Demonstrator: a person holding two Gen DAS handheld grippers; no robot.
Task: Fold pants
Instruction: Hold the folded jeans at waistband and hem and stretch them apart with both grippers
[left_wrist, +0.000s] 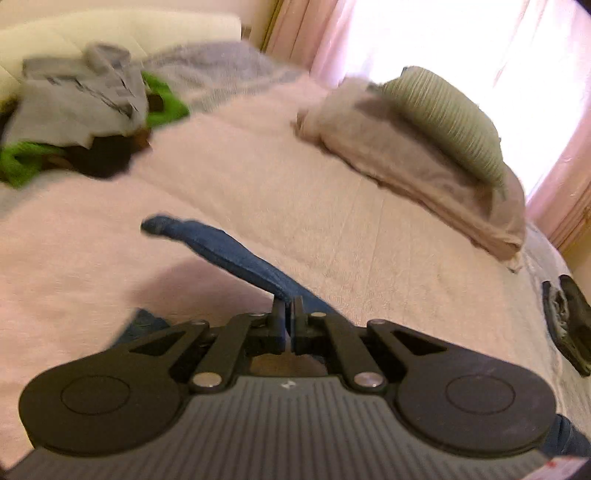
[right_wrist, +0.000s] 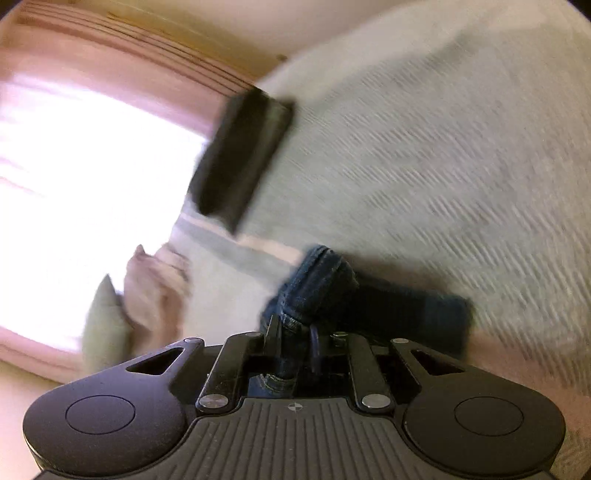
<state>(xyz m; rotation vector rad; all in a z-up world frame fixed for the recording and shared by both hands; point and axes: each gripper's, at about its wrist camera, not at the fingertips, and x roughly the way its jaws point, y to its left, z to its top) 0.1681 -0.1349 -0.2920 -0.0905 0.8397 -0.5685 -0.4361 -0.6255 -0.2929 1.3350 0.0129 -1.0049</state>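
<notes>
Blue denim pants (left_wrist: 229, 251) lie on a pale pink bedspread (left_wrist: 258, 177). In the left wrist view my left gripper (left_wrist: 290, 306) is shut on an edge of the denim, and a narrow strip of it runs up and to the left, lifted off the bed. In the right wrist view my right gripper (right_wrist: 293, 328) is shut on a bunched, stitched fold of the pants (right_wrist: 317, 280), with more dark denim trailing right over the bedspread (right_wrist: 443, 166). That view is motion-blurred.
A pile of grey, green and dark clothes (left_wrist: 81, 110) sits at the back left. A ribbed green pillow (left_wrist: 443, 114) rests on a folded beige blanket (left_wrist: 424, 177) at the right. A dark folded item (right_wrist: 243, 158) lies near the bed edge by the bright curtained window (right_wrist: 74, 166).
</notes>
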